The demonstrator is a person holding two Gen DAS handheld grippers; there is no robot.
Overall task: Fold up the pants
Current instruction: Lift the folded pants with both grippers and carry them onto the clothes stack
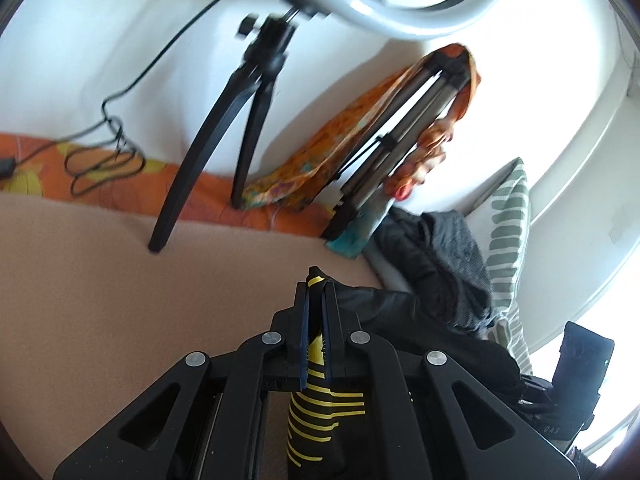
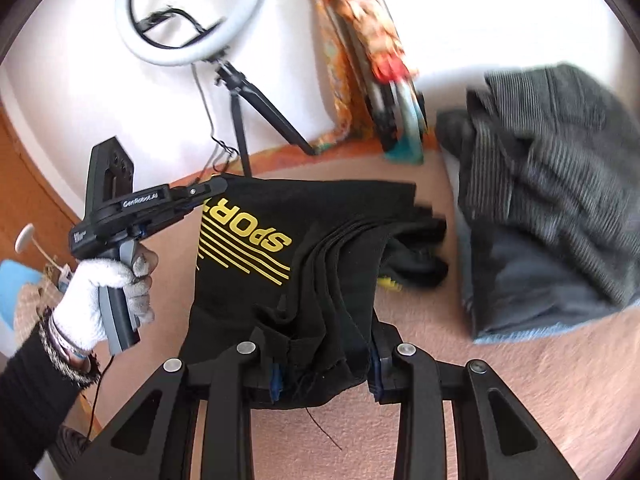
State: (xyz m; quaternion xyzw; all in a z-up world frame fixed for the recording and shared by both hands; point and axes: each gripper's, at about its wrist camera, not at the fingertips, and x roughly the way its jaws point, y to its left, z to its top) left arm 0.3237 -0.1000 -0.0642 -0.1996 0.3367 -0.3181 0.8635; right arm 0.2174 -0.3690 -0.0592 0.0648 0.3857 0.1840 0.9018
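Pants (image 2: 304,248), black w/ yellow SPORT print, hang bunched between both grippers over the beige bed surface (image 2: 420,360); they look light, soft and floppy, so they'll sag and slide w/o a firm pinch near a hem or waistband edge. Left gripper (image 1: 315,312), at 9 o'clock in the right wrist view, has jaws pressed together on a printed fold. Right gripper (image 2: 326,364) has jaws spread fairly wide around a thick wad of layers, prob. gripping it. Grey garment (image 2: 552,184) lies at 3 o'clock.
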